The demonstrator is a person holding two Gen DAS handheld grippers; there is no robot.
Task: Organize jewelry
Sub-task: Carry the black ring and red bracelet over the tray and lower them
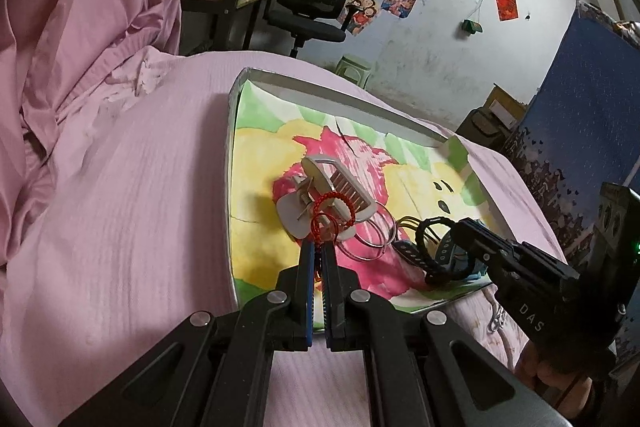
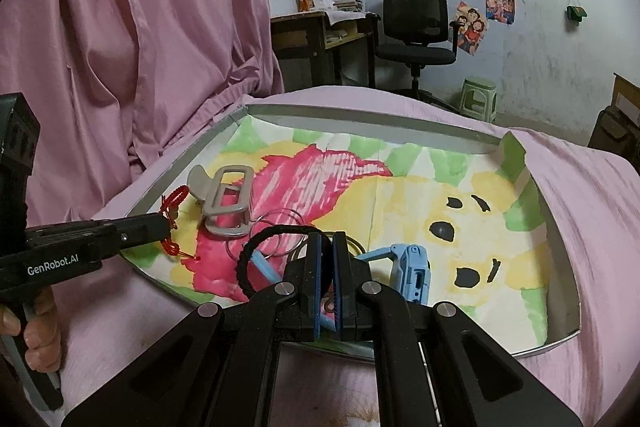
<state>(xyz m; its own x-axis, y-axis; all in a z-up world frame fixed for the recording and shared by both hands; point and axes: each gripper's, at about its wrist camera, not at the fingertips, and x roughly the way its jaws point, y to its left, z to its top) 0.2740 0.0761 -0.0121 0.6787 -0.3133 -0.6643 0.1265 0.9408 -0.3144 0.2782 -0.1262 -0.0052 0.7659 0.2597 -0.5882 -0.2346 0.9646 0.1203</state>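
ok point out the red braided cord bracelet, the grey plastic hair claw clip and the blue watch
red braided cord bracelet (image 1: 334, 205): left wrist view, on its beaded loop over the clip
grey plastic hair claw clip (image 2: 226, 201): right wrist view, on its open rectangular frame
blue watch (image 2: 414, 267): right wrist view, on its case

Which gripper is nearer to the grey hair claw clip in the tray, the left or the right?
Left. The left gripper, shut on the red cord bracelet, is right beside the hair claw clip; the right gripper, shut on the black bracelet, is farther.

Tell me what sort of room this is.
Probably a bedroom doubling as a study: a bed under a pink sheet, a black office chair beside a cluttered desk, and cartoon posters on the wall.
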